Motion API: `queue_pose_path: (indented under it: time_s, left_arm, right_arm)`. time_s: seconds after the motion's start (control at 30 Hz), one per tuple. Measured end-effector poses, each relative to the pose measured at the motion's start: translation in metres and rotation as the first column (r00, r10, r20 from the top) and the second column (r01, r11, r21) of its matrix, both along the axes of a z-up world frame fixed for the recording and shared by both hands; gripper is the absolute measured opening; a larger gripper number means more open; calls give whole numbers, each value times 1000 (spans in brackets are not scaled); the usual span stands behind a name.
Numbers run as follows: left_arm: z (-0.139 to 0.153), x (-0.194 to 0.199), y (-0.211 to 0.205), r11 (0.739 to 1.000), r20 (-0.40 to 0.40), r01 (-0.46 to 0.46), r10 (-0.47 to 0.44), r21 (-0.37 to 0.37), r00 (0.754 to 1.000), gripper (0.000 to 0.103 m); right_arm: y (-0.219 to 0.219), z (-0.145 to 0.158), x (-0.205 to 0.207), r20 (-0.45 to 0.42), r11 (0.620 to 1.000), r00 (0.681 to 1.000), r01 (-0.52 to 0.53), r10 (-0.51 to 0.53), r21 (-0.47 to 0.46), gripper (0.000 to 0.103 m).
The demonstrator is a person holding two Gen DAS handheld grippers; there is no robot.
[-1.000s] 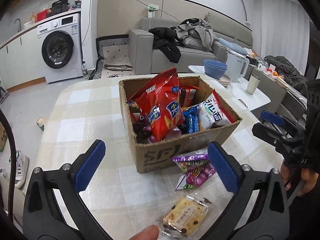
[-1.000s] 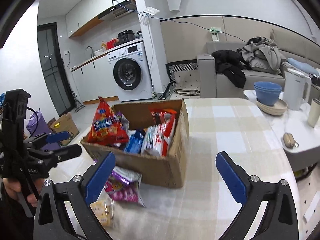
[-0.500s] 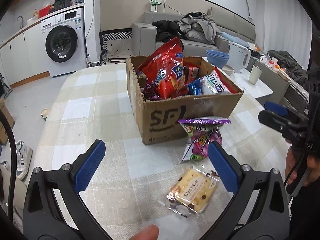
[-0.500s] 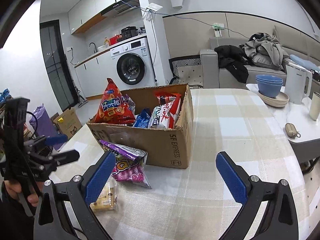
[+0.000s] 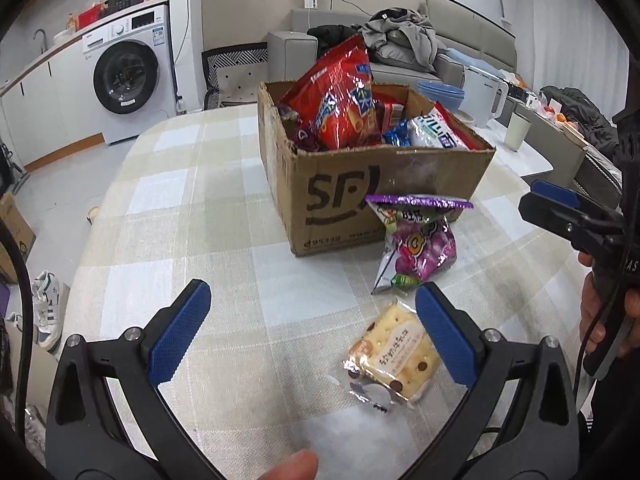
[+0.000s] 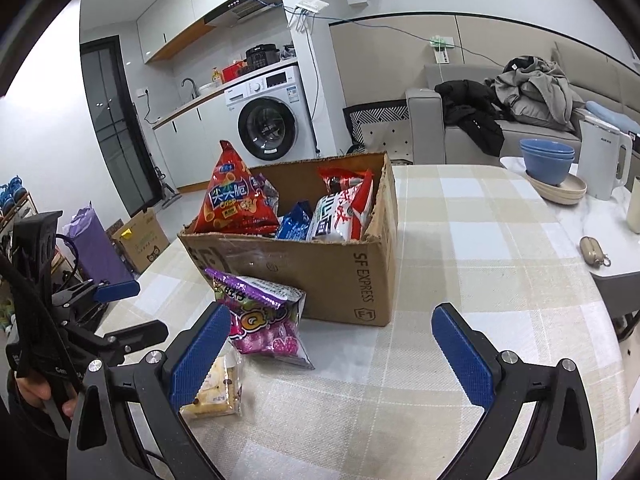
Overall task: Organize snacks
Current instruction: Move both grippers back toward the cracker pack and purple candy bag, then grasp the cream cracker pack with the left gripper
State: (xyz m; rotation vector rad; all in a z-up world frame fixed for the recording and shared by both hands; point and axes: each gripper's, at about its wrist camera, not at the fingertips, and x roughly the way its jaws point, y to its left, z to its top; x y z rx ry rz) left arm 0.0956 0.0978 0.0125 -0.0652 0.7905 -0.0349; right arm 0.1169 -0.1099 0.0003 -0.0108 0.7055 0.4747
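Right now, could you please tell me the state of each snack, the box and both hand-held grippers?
Cardboard box: open, upright, full of snacks.
Purple candy bag: sealed, leaning on the box.
Cracker packet: sealed, flat on the table.
Left hand-held gripper: open, empty.
Right hand-held gripper: open, empty.

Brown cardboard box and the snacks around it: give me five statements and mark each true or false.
1. The brown cardboard box holds a tall red chip bag. True.
2. The purple candy bag lies inside the box. False: it leans against the box's outer front wall, on the checked tablecloth.
3. The clear-wrapped cracker packet lies on the tablecloth. True.
4. The left gripper grips the cracker packet. False: it is open, holding nothing.
5. The right gripper is open. True.
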Motion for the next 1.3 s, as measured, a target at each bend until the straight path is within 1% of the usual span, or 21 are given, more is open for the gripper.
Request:
queue_pose_path:
  time_s: [0.17,0.37,0.5,0.67,0.8,0.9,1.03,1.13,1.3]
  left_arm:
    - [-5,0,-5,1000,-17,23,-23,14,1000,102]
    - [-14,0,-23,995,-56,90,-88,46,995,102]
    - [-21,0,-36,987,-78,143,-137,75,987,102]
    - [-30,-2,-48,978,-99,192,-183,81,978,102]
    - [-42,1,-58,971,-133,232,-223,63,966,102]
    - [-52,4,-64,970,-155,236,-224,65,962,102]
    - [-62,10,-63,975,-173,219,-207,48,963,102]
    - [-70,17,-63,977,-188,203,-189,58,964,102]
    - [-75,21,-63,980,-187,191,-179,46,966,102]
  right_arm:
    - [3,-4,0,-10,1000,1000,-6,5,-19,102]
    - [6,-6,0,-20,1000,1000,-13,13,-26,102]
    - [6,-9,0,-28,999,1000,-16,15,-34,102]
    - [7,-11,0,-37,999,999,-15,14,-41,102]
    - [6,-13,2,-46,999,999,-7,5,-50,102]
    - [6,-14,2,-54,999,999,-9,6,-51,102]
    - [7,-15,3,-59,998,998,-15,11,-62,102]
    - [7,-18,4,-68,998,998,-16,11,-67,102]
    - [7,-24,7,-89,998,996,-18,12,-67,102]
